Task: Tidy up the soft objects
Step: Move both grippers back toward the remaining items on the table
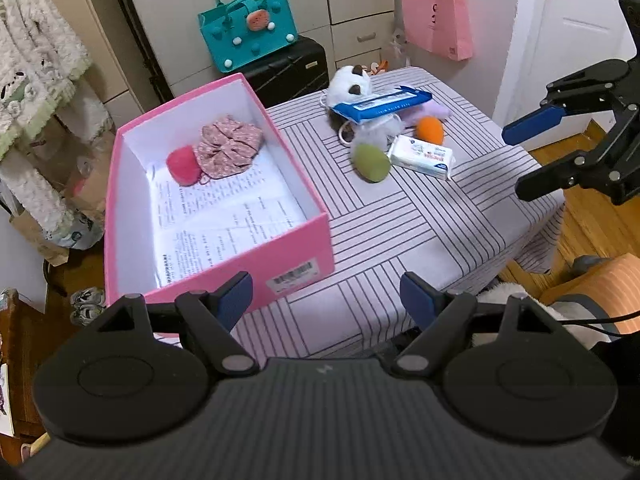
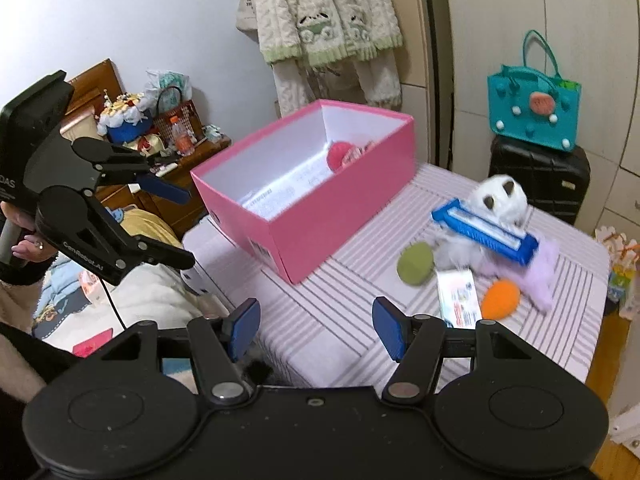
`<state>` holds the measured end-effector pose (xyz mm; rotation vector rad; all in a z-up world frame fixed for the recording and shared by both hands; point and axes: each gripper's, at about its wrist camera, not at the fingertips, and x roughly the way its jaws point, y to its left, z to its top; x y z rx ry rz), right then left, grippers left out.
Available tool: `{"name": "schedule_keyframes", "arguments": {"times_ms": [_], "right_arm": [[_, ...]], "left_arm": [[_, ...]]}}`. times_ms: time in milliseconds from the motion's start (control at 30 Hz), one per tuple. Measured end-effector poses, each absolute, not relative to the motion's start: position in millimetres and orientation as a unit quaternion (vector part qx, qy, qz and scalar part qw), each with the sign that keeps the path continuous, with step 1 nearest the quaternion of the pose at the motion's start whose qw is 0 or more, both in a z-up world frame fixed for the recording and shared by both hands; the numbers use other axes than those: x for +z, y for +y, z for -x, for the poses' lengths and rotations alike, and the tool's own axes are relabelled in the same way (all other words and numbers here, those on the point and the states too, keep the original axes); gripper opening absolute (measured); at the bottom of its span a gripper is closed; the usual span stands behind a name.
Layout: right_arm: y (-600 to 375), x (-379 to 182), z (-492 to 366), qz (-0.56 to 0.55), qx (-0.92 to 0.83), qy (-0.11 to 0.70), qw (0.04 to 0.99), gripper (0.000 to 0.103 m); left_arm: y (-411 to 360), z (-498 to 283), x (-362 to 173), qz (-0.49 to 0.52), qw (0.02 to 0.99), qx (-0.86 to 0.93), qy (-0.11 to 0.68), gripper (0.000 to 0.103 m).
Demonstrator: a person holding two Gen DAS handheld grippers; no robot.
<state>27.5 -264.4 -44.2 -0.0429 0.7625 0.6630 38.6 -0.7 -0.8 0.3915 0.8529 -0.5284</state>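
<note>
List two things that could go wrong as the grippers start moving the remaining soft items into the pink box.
1. The blue packet lies across the white plush toy; lifting the toy may tip the packet off the table.
2. The green sponge touches the tissue pack, so open jaws may drag both.

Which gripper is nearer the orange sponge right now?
Right. The right gripper hangs open off the table edge nearest the orange sponge; the left gripper, also open, hangs by the pink box, farther away.
</note>
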Motion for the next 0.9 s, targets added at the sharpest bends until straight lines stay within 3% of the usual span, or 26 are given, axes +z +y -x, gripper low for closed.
{"name": "schedule_keyframes", "arguments": {"times_ms": [900], "right_arm": [[-306.8, -154.9, -68.8, 0.073, 0.219, 0.273, 0.934, 0.067]], "left_arm": [[-114.8, -79.4, -54.0, -0.165, 0.897, -0.272, 0.307, 0.08]]}}
